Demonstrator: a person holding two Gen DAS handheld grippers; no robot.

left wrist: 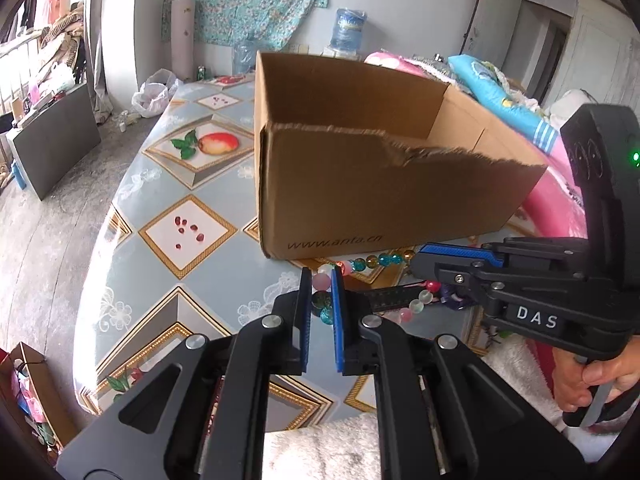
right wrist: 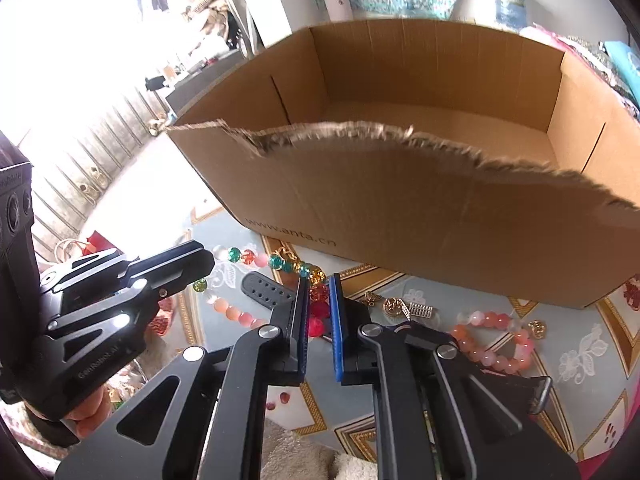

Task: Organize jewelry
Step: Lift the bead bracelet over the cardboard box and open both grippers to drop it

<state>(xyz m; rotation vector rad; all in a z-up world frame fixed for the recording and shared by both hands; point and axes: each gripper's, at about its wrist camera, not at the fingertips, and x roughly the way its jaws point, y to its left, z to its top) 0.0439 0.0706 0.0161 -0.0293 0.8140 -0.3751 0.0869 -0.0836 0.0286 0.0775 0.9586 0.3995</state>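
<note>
Here each gripper, left and right, is clamped on the beaded necklace beside the cardboard box

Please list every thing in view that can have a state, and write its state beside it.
Left tool: shut on the bead necklace.
Right tool: shut on the same necklace.
Bead necklace: strung between both tools.
Cardboard box: open on top, near rim torn, nothing visible inside.
Pink bead bracelet: lying on the table.
</note>
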